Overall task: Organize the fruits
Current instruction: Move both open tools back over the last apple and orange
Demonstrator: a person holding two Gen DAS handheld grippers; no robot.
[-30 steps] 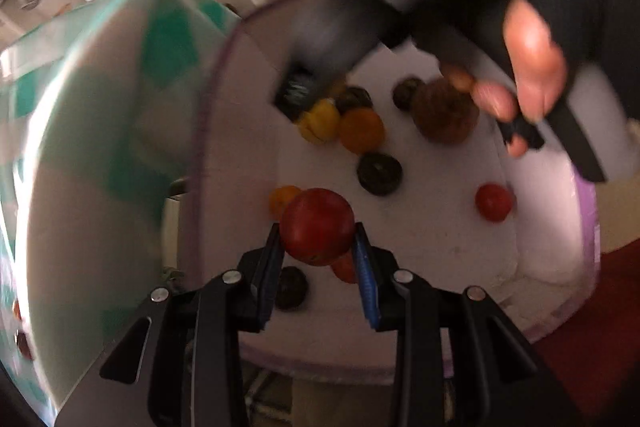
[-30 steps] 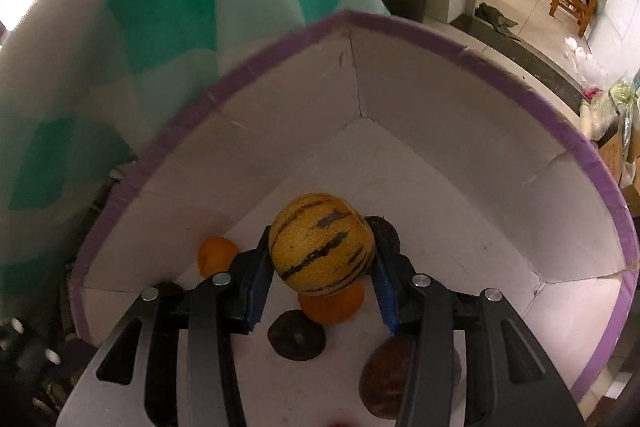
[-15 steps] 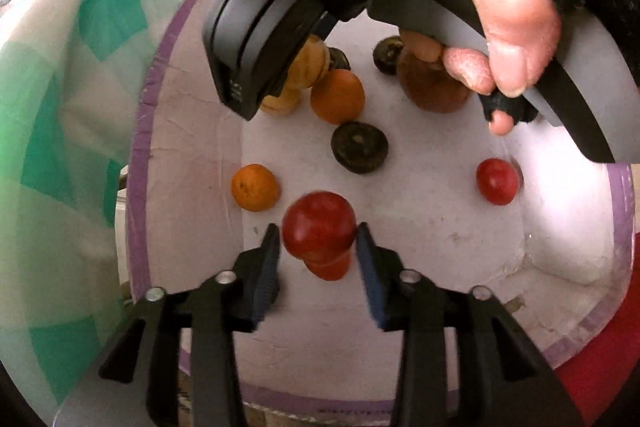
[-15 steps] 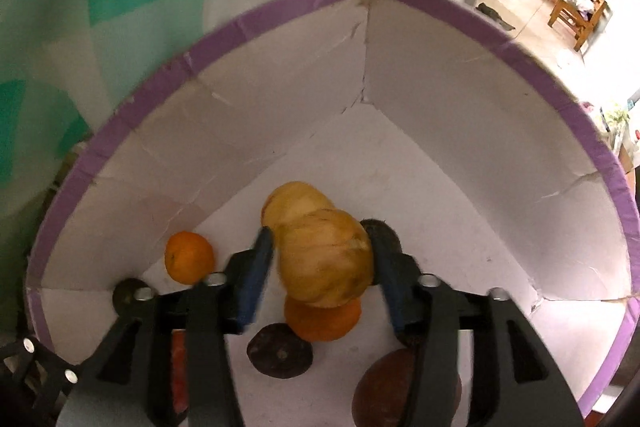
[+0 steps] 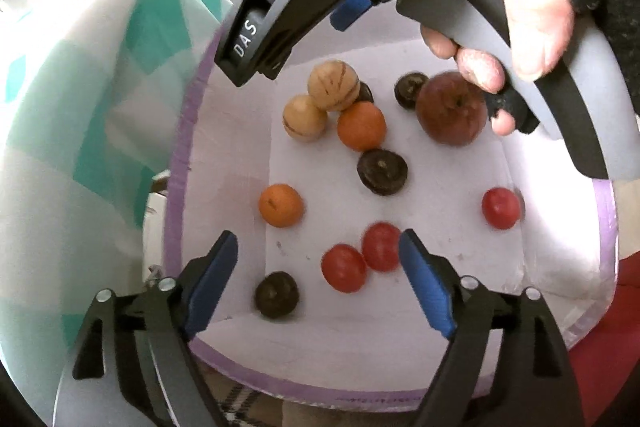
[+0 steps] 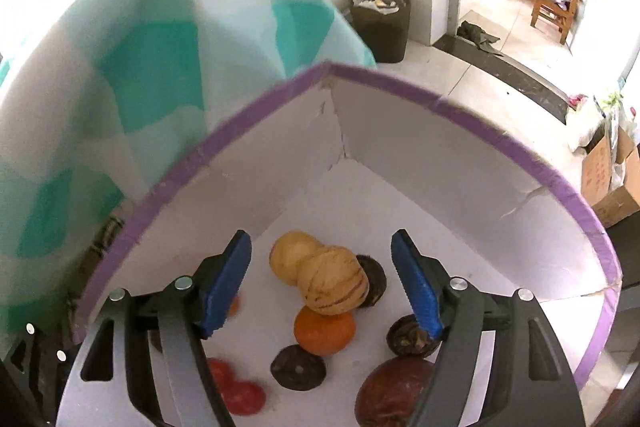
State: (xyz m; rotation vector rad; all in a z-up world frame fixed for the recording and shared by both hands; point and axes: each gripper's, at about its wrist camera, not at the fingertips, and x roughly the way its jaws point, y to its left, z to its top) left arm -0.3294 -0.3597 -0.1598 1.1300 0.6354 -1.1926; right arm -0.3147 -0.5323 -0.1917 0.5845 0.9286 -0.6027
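Fruits lie loose on the floor of a white box (image 5: 224, 155) with a purple-taped rim, which stands against a cloth (image 5: 80, 99) checked in teal and white.

In the left wrist view, the left gripper (image 5: 318, 277) hangs over the near part of the box, pointing steeply down. Its blue-padded jaws are opening and grip nothing. Two red tomatoes (image 5: 362, 261) lie touching each other on the floor between the pads, their pair running from lower left to upper right. A dark round fruit (image 5: 277, 294) lies just left of them, and a small orange (image 5: 280, 205) sits further back near the left wall. A third red tomato (image 5: 500, 207) lies alone towards the right wall.

Toward the far side, two tan striped melons (image 5: 320, 103) touch, side by side. An orange (image 5: 361, 125) presses against them, with a dark flattened fruit (image 5: 382, 166) just in front. A large dark red apple (image 5: 451, 109), stem end facing up, sits to the right, beside another dark fruit (image 5: 410, 89).

The right gripper (image 6: 322, 281), seen from its own camera, is above the melons with jaws opening and nothing pressed between them. The nearer melon (image 6: 333, 279) lies below with its dark stripes running across, left to right. A person's hand (image 5: 532, 23) in a dark sleeve holds that gripper's grey handle.
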